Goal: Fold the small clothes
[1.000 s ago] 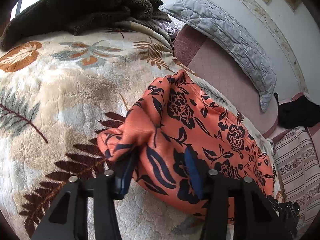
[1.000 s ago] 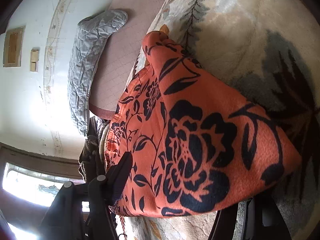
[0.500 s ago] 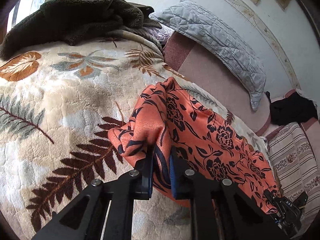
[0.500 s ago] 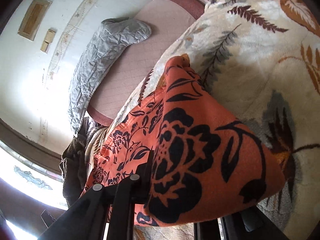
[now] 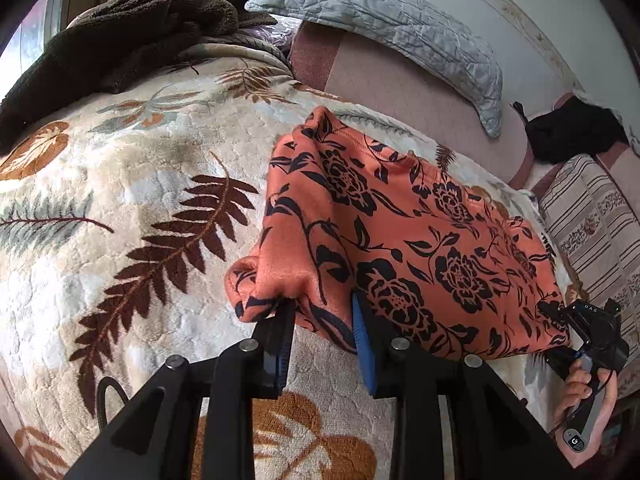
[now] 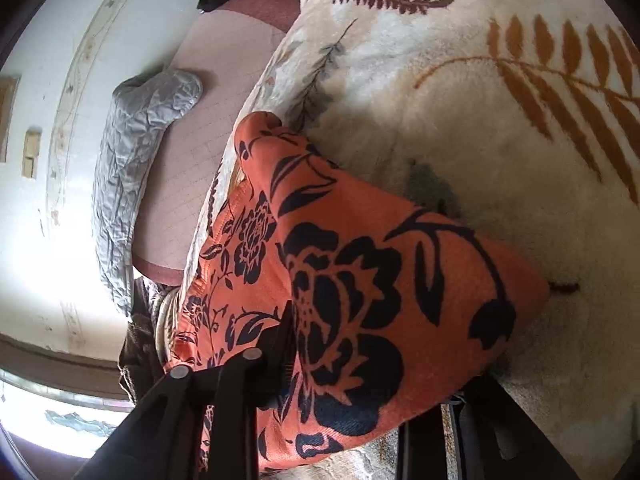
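Observation:
An orange garment with black flowers (image 5: 400, 236) hangs stretched above the leaf-patterned blanket (image 5: 120, 208). My left gripper (image 5: 322, 332) has its fingers a little apart with the near left corner of the cloth bunched between them. In the left wrist view my right gripper (image 5: 560, 320) holds the other near corner at the far right. In the right wrist view the garment (image 6: 360, 280) drapes over my right gripper (image 6: 360, 380); its left finger (image 6: 276, 364) presses the cloth and the right finger is hidden.
A dark brown fleece (image 5: 120, 36) lies at the blanket's far left. A grey quilted pillow (image 5: 400, 28) leans on the wall above a pink headboard (image 5: 400, 92). A black garment (image 5: 572, 136) and striped bedding (image 5: 592, 216) lie at the right.
Both grippers closed on the garment's corners and lifted it. My left gripper's fingers have since parted a little, and the cloth is now stretched wider between the two grippers.

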